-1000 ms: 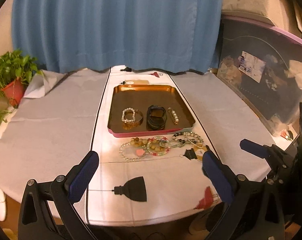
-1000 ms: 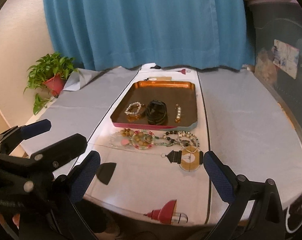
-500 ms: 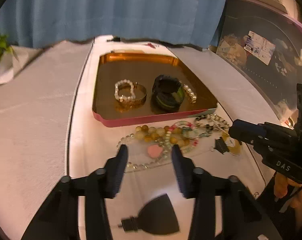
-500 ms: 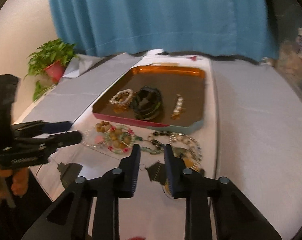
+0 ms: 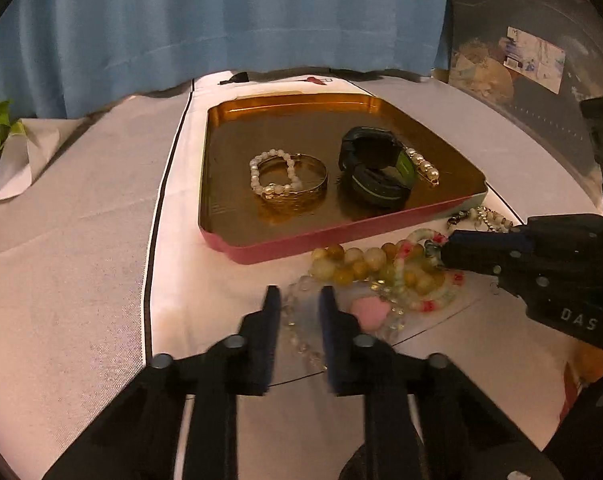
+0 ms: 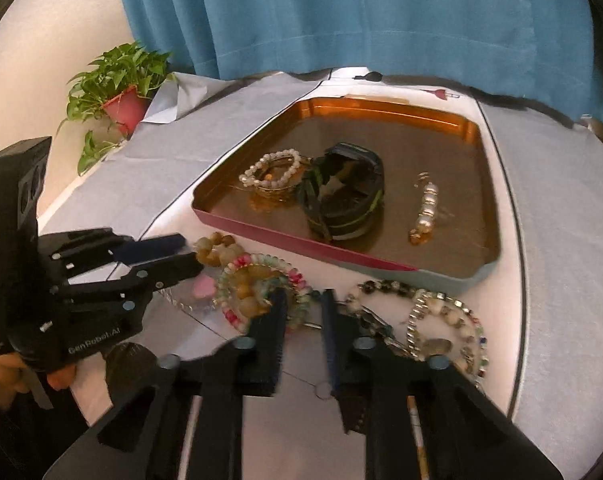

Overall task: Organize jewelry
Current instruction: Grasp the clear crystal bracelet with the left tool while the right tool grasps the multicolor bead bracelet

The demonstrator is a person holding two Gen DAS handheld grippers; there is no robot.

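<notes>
Pink-walled and gold inside, the tray (image 5: 341, 236) sits mid-table and already holds a pearl bracelet (image 5: 255, 172) lying across a gold bangle (image 5: 317, 184), a black-and-green watch (image 5: 375, 168) and a pearl pin (image 5: 421, 164) at its right side. The loose jewelry lies on the white cloth (image 5: 81, 260) just in front of the tray's near wall. Both tools pitch steeply down towards that heap from the near side.

The left gripper (image 5: 299, 300) has just been closing. Its jaws stand narrow, with a clear bead strand (image 5: 293, 314) caught between them, beside a pink heart charm (image 5: 367, 310). The right gripper (image 6: 303, 304) has likewise just been closing, narrow on the edge of a pastel bead bracelet (image 6: 261, 258) that lies tangled with amber beads (image 6: 213, 248). A hand (image 6: 57, 380) grips the left tool's handle, well short of the tray.
</notes>
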